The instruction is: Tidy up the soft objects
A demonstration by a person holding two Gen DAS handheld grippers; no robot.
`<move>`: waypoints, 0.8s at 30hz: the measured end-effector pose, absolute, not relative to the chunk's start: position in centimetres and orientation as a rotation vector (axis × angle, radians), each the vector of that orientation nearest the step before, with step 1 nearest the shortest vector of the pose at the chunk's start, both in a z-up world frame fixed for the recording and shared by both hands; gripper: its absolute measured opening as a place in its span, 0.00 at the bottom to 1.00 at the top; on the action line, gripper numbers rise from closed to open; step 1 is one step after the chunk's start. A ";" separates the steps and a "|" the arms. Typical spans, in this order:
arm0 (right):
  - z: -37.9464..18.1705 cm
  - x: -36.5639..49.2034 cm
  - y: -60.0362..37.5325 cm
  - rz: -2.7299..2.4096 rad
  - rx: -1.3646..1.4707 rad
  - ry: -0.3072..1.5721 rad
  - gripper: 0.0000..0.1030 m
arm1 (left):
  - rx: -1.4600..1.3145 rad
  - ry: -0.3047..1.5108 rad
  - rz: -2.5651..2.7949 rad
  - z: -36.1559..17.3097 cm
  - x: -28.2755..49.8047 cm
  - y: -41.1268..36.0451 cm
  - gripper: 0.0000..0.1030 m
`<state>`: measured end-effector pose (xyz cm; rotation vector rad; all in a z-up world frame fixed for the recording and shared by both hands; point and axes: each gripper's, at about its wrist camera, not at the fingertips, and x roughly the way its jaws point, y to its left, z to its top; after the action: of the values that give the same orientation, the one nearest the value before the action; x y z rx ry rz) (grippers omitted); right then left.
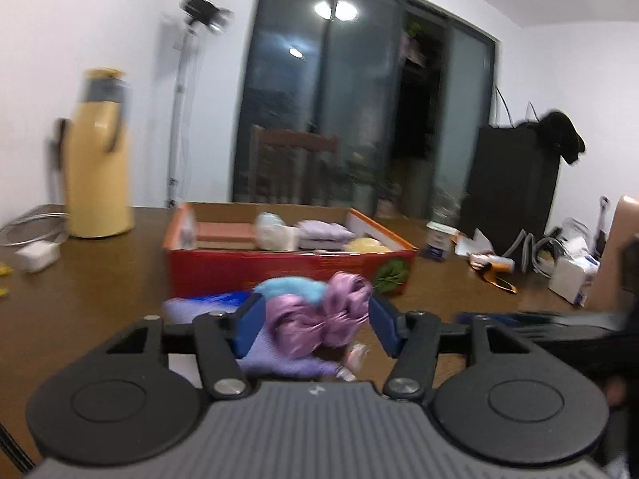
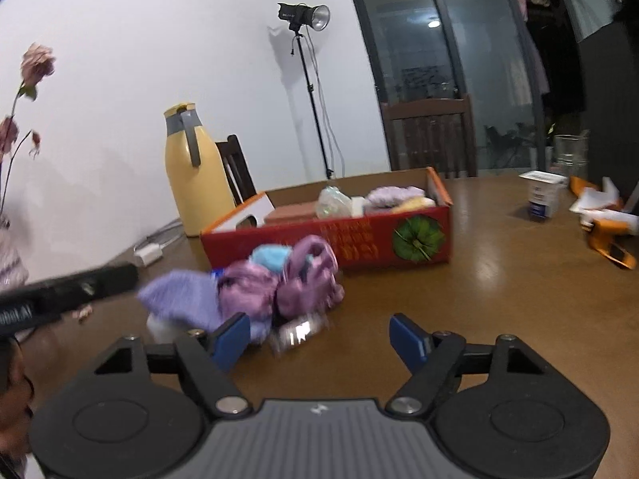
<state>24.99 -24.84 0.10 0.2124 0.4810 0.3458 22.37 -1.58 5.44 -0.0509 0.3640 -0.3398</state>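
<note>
Right gripper (image 2: 319,339) low over brown table (image 2: 499,299), blue pads apart, nothing between them. Purple soft pile (image 2: 255,295) ahead-left, blurred, just before red box (image 2: 359,243). Yellow flask (image 2: 195,171) behind the box.

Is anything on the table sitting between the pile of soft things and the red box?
Nothing visible. The pile of soft things lies just in front of the red box, with only bare table between them. The box's near wall must be cleared.
</note>
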 end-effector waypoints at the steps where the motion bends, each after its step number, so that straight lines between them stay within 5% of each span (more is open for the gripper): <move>1: 0.0 26.6 -24.7 0.352 0.224 0.490 0.63 | -0.042 0.385 -0.327 5.1 24.1 -2.3 0.59; 6: -1.3 33.3 -24.3 0.368 0.352 0.559 0.52 | -0.035 0.509 -0.256 3.2 29.6 -4.0 0.61; 8: -2.1 34.7 -24.3 0.398 0.387 0.583 0.38 | -0.065 0.564 -0.279 2.5 30.7 -3.8 0.45; 10: -2.6 35.4 -24.2 0.433 0.418 0.605 0.10 | -0.065 0.579 -0.270 2.0 30.9 -3.8 0.19; 13: -1.8 34.4 -24.4 0.453 0.416 0.579 0.04 | -0.060 0.527 -0.279 2.9 29.6 -3.6 0.10; 18: 1.6 28.6 -25.6 0.504 0.428 0.467 0.04 | -0.100 0.417 -0.403 6.2 23.9 -3.2 0.09; 24: -0.4 21.6 -26.1 0.476 0.321 0.555 0.04 | -0.116 0.527 -0.424 3.2 18.7 -2.7 0.09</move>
<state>21.63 -26.11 -0.39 0.3209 0.5549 0.4757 18.73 -2.70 3.22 -0.1156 0.5267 -0.4239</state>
